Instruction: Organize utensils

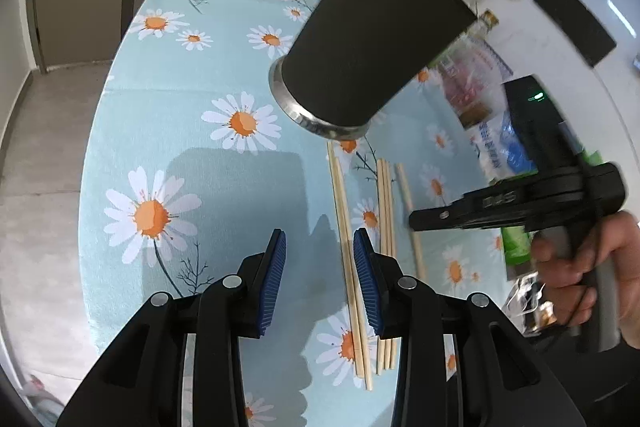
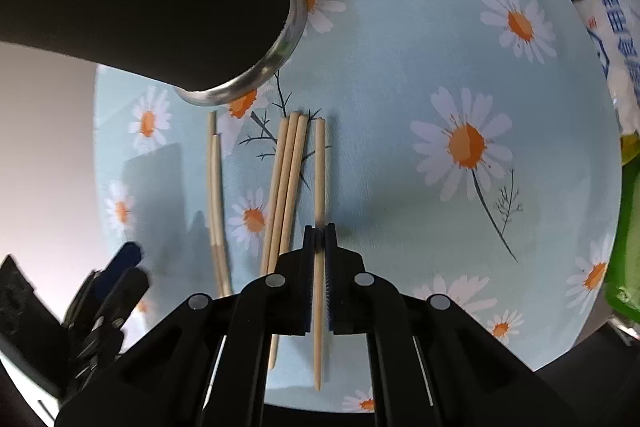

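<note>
Daisy-print tablecloth (image 1: 168,115) (pale blue) beside grey floor (image 1: 52,147).

Daisy-print table (image 1: 160,115), black holder (image 1: 372,43), loose chopsticks (image 2: 286,187), food packets (image 1: 488,115)

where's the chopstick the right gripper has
In the right wrist view, the single chopstick lies on the daisy tablecloth, pinched by the right gripper, just right of the three-chopstick bundle.
</note>
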